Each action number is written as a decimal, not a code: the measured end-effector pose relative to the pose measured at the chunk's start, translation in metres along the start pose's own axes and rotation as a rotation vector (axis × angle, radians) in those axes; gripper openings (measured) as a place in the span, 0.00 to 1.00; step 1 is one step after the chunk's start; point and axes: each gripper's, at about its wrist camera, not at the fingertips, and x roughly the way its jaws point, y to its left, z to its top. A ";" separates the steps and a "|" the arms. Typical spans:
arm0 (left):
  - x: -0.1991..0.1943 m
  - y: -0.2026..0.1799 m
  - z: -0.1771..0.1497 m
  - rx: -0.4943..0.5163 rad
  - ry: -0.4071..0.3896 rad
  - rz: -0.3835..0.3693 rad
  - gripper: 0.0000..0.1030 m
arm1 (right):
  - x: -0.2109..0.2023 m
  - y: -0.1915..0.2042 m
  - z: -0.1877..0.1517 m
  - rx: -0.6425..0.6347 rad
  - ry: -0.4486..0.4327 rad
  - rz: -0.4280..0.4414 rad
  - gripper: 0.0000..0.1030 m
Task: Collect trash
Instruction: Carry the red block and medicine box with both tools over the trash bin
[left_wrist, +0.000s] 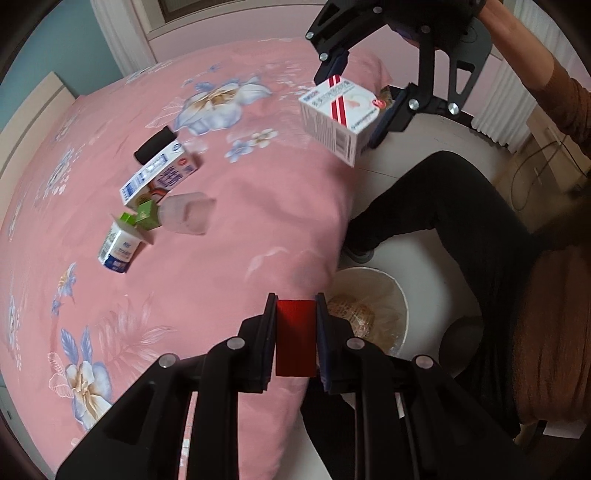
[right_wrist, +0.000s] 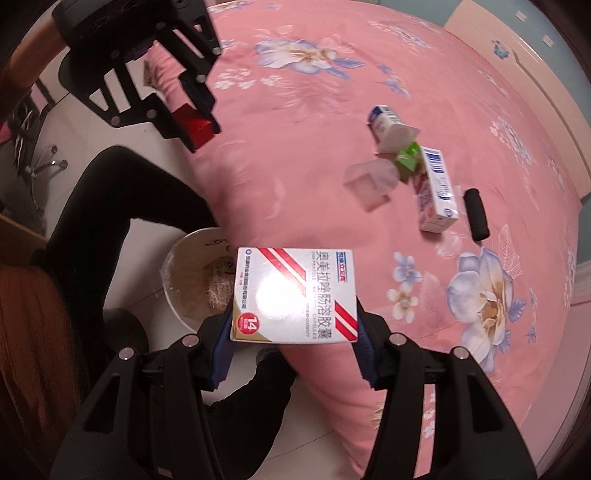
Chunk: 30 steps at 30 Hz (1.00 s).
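Observation:
My left gripper (left_wrist: 296, 325) is shut on a small red box (left_wrist: 296, 341), held over the edge of the pink bed beside a white trash bin (left_wrist: 404, 306) on the floor. My right gripper (right_wrist: 293, 332) is shut on a white medicine box with red stripes (right_wrist: 295, 295), held in the air above the bin (right_wrist: 173, 258). The medicine box (left_wrist: 340, 114) also shows in the left wrist view, and the red box (right_wrist: 194, 123) in the right wrist view. On the bed lie a white-blue carton (left_wrist: 157, 177), a clear plastic cup (left_wrist: 186, 216), a green box (left_wrist: 147, 216), a small white carton (left_wrist: 118, 249) and a black cylinder (left_wrist: 155, 144).
The bin holds a plastic liner and some crumpled trash (left_wrist: 354, 317). The person's black-trousered leg (left_wrist: 443, 206) stands on the white floor right beside the bin. A pink flowered bedspread (left_wrist: 221, 92) covers the bed. Cables lie on the floor at far right (left_wrist: 535, 173).

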 end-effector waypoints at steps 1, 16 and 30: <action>0.001 -0.004 0.000 0.005 0.000 -0.004 0.22 | 0.000 0.006 -0.001 -0.009 0.002 0.000 0.54; 0.030 -0.054 -0.006 0.072 0.011 -0.084 0.22 | 0.035 0.078 -0.004 -0.142 0.035 0.078 0.54; 0.082 -0.073 -0.034 0.038 0.049 -0.160 0.22 | 0.088 0.107 -0.003 -0.200 0.092 0.165 0.54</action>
